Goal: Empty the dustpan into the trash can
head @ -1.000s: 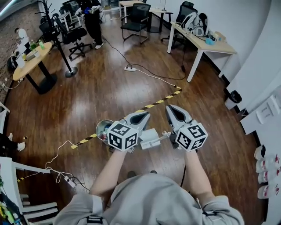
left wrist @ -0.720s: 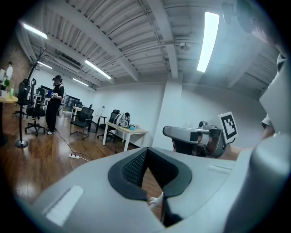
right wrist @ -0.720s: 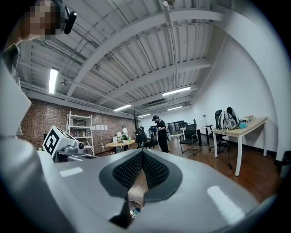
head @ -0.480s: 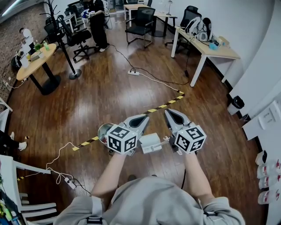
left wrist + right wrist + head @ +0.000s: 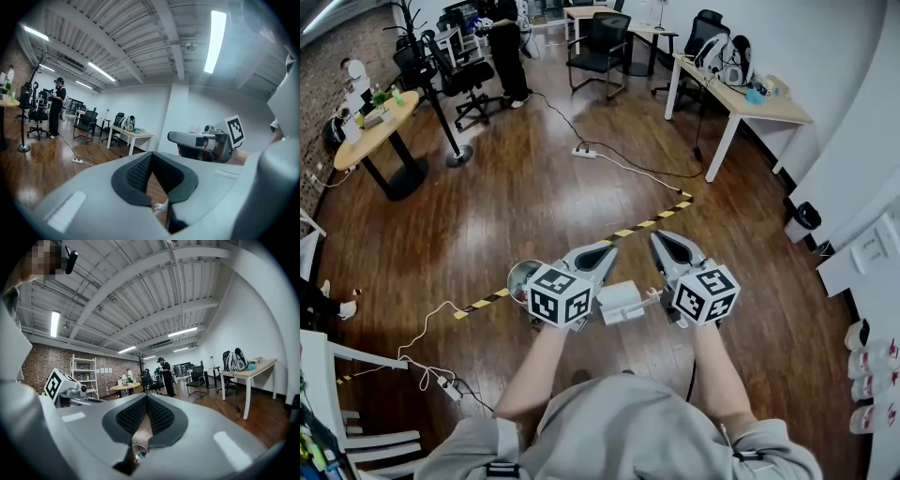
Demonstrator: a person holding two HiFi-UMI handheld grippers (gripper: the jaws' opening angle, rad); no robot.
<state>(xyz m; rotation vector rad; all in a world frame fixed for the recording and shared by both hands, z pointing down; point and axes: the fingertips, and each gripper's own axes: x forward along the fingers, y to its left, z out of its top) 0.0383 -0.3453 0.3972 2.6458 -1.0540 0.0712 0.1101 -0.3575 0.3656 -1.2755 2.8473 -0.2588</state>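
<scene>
Left hand-held gripper (image 5: 602, 251) and right hand-held gripper (image 5: 670, 242) seen shut, empty, held level. White dustpan (image 5: 622, 302), so judged, seen low between them, near trash can (image 5: 520, 276). Light, stiff plastic expected; handle to be gripped, pan kept level.

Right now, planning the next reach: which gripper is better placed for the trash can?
Probably left: the left gripper hangs beside the trash can in the head view; the right gripper farther off. Both shut, empty.

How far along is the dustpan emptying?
Done: unclear; the trash can already holds some rubbish. In hand: nothing; the left gripper and right gripper are shut and empty. Left: no dustpan is in view, so fetching and tipping it may remain.
</scene>
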